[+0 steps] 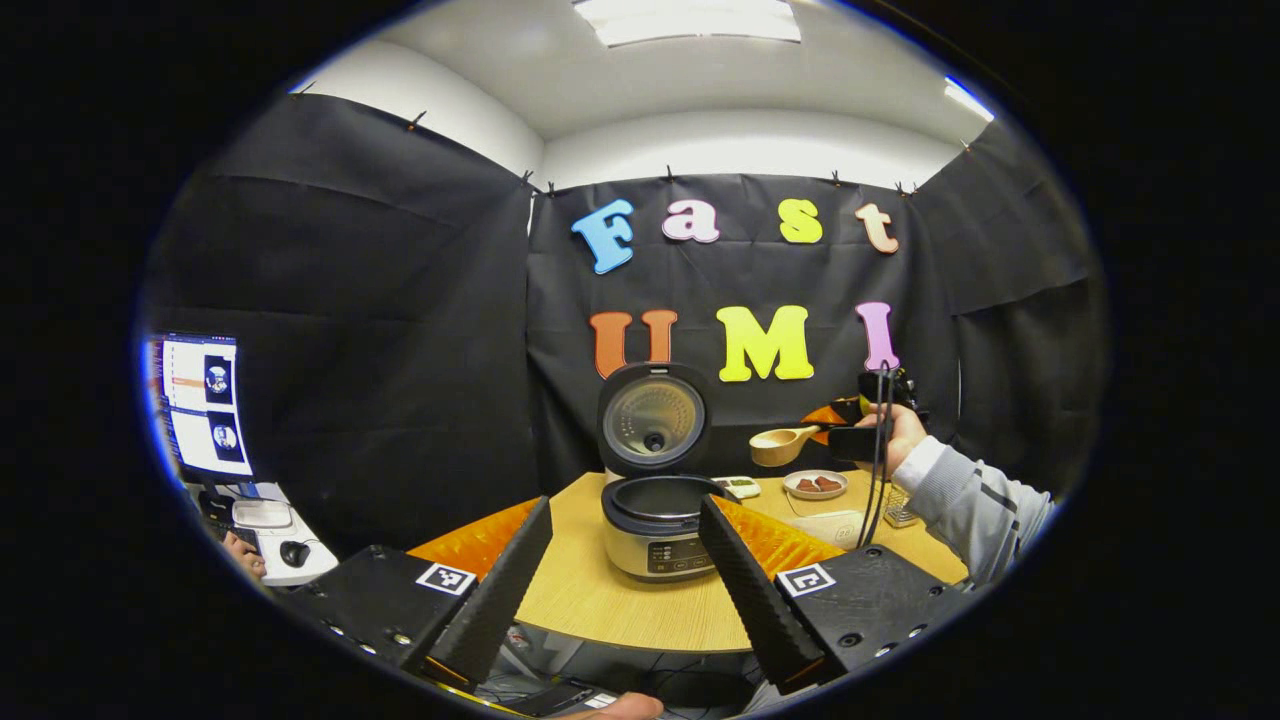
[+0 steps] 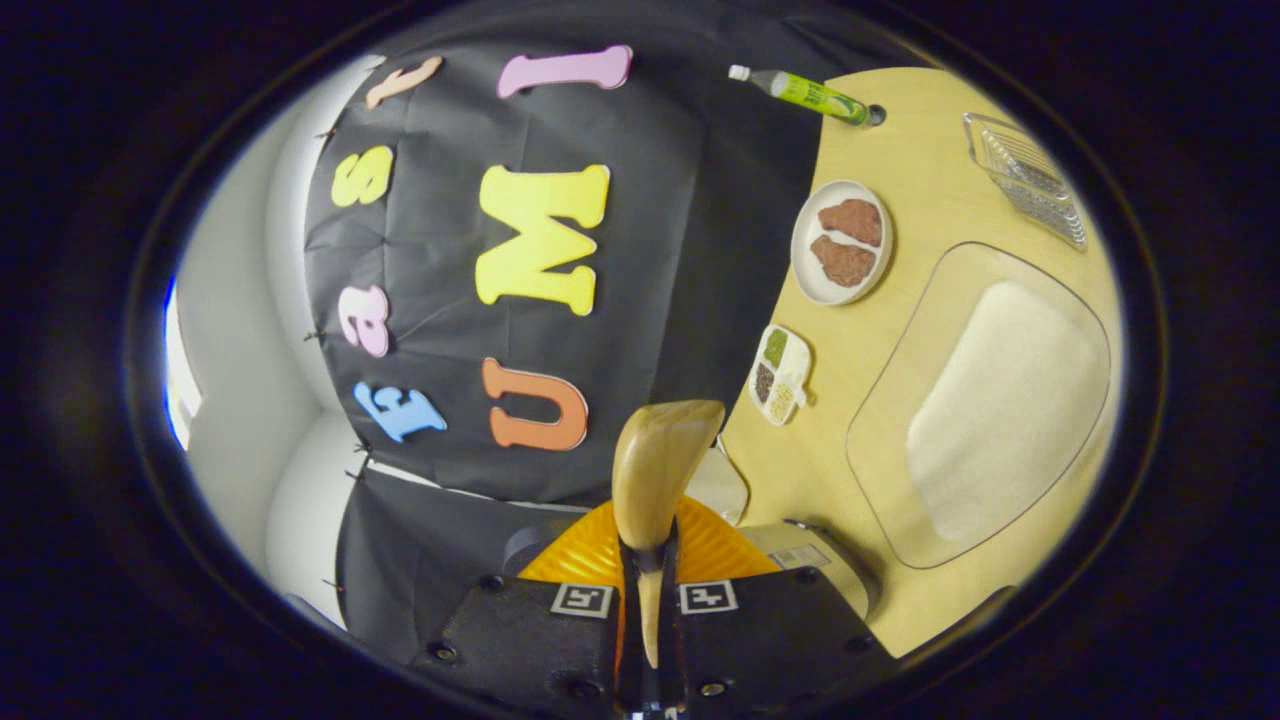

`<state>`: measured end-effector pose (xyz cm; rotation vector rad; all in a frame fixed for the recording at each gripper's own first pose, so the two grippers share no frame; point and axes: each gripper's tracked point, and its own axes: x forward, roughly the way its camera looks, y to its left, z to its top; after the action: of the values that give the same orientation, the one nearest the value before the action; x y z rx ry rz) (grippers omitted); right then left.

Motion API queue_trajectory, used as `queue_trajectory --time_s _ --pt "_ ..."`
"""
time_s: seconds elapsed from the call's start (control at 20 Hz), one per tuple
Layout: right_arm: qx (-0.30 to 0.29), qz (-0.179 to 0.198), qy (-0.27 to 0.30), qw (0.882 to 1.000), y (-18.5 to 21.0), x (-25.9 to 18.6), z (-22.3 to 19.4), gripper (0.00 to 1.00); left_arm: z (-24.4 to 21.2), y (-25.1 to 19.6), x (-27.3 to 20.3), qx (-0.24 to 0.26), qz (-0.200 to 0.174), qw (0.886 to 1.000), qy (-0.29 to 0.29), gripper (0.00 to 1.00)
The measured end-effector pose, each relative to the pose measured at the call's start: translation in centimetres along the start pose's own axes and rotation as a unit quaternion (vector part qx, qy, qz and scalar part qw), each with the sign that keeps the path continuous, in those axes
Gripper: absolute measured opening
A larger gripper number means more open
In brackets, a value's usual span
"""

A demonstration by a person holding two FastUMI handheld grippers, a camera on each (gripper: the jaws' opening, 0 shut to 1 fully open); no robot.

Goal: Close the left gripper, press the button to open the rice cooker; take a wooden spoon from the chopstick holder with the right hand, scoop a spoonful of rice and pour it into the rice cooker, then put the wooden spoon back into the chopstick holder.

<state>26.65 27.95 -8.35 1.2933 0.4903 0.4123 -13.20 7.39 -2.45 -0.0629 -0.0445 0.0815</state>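
The rice cooker (image 1: 655, 525) stands on the round wooden table (image 1: 600, 600) with its lid (image 1: 652, 418) raised upright and the pot exposed. My left gripper (image 1: 624, 505) is open in front of it, its fingers spread to either side of the cooker and touching nothing. To the right of the lid, a hand holds my right gripper (image 1: 860, 425) above the table. The right gripper (image 2: 650, 560) is shut on the handle of the wooden spoon (image 2: 655, 470), whose bowl (image 1: 783, 445) points toward the cooker. I cannot tell whether the spoon carries rice. A clear tray of white rice (image 2: 1000, 410) lies on the table.
A white plate with brown pieces (image 2: 842, 242), a small divided dish (image 2: 780, 372), a green bottle (image 2: 805, 92) and a clear ribbed container (image 2: 1025, 180) sit on the table. A monitor (image 1: 200, 405) and a mouse (image 1: 293, 552) stand off to the left.
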Motion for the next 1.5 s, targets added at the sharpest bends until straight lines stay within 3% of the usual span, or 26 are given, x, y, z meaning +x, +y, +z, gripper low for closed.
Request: queue_trajectory --time_s 0.15,0.35,0.5,0.6,0.85,1.2,1.5 --pt "-0.078 -0.032 0.001 0.996 0.9 3.1 -3.6 0.11 -0.2 0.6 -0.3 -0.007 -0.003 1.000 0.005 0.94" --pt "-0.177 -0.062 0.008 0.982 2.3 5.6 -7.8 0.11 -0.4 1.9 -0.9 -0.014 0.006 1.000 0.008 0.94" --pt "-0.259 -0.073 -0.043 0.962 4.1 5.9 -8.2 0.14 -0.6 2.7 -1.2 -0.020 0.011 1.000 0.009 0.95" --pt "-0.305 -0.073 -0.059 0.948 5.4 5.9 -9.0 0.11 -0.5 3.4 -1.6 -0.020 0.018 1.000 0.008 0.95" --pt "-0.357 -0.074 -0.071 0.928 6.7 5.4 -10.1 0.11 0.5 3.4 -2.2 -0.035 0.011 0.999 -0.006 0.94" --pt "-0.496 -0.074 -0.090 0.860 8.1 6.3 -11.1 0.11 0.6 2.4 -2.0 -0.027 0.003 1.000 -0.005 0.94" --pt "-0.627 -0.051 -0.076 0.773 9.1 6.7 -14.4 0.12 0.0 2.6 -2.0 -0.045 -0.002 0.999 0.005 0.94"
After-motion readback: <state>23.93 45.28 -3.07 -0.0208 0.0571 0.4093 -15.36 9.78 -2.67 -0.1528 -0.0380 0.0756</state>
